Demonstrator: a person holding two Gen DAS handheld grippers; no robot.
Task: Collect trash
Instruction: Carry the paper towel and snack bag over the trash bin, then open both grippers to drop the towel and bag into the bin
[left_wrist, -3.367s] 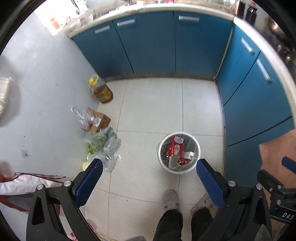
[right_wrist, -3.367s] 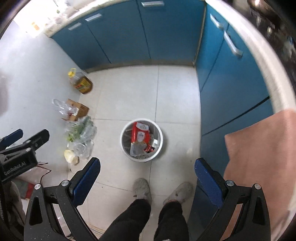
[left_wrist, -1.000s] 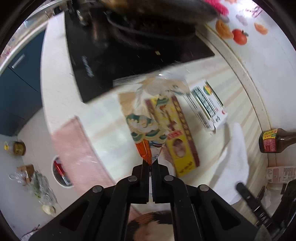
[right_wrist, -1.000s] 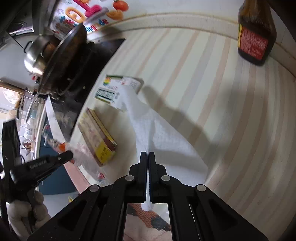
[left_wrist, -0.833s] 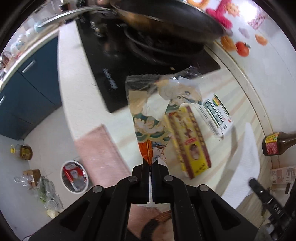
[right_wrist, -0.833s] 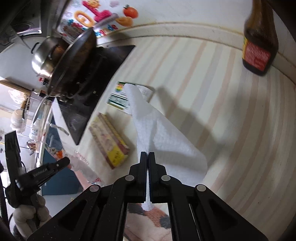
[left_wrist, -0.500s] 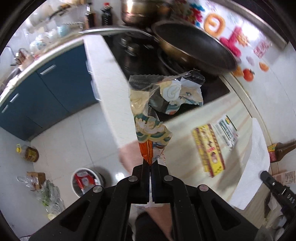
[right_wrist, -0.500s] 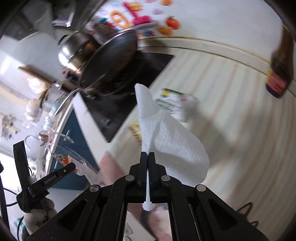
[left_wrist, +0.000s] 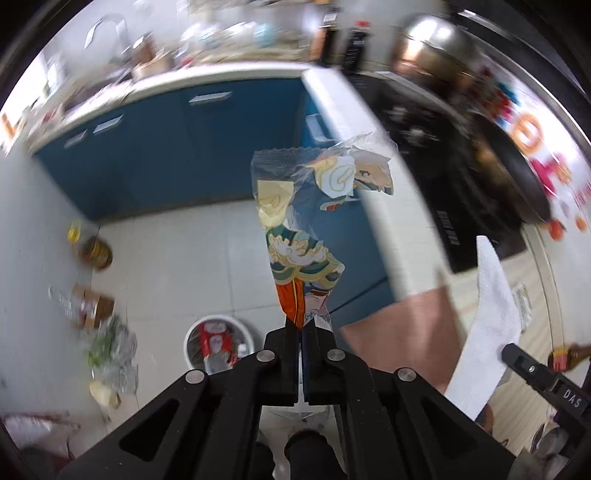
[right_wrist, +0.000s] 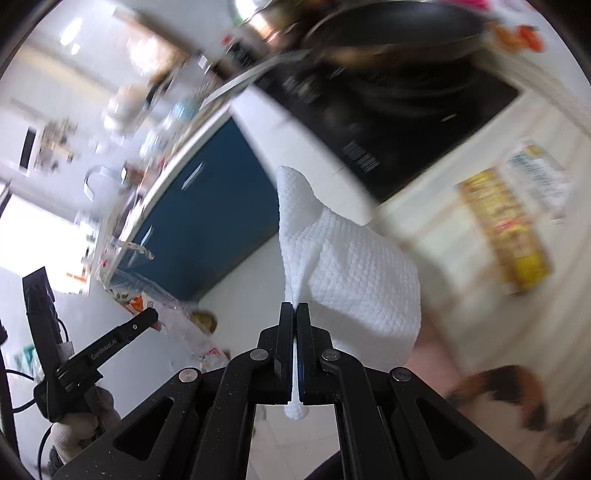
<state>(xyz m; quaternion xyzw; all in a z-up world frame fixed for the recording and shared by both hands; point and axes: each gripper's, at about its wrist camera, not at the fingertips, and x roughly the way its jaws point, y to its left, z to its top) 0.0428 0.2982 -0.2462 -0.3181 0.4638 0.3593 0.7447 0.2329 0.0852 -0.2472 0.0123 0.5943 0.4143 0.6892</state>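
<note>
My left gripper (left_wrist: 300, 326) is shut on a clear snack wrapper (left_wrist: 306, 236) with a colourful print, held up in the air over the floor. The white trash bin (left_wrist: 218, 341) with red packets inside stands on the floor just left of and below the gripper. My right gripper (right_wrist: 295, 308) is shut on a white paper towel (right_wrist: 343, 266), held up beside the counter edge. The towel also shows in the left wrist view (left_wrist: 487, 325), and the left gripper with the wrapper in the right wrist view (right_wrist: 147, 314).
Blue cabinets (left_wrist: 207, 144) line the floor. A stove with a frying pan (left_wrist: 509, 173) sits on the counter, with a yellow box (right_wrist: 506, 236) and a carton (right_wrist: 539, 181). An oil bottle (left_wrist: 94, 251), a cardboard box (left_wrist: 92, 306) and plastic bags (left_wrist: 110, 350) lie by the left wall.
Both grippers have swung away from the counter toward the floor, carrying the wrapper and the paper towel. The bin has come closer under the left gripper.
</note>
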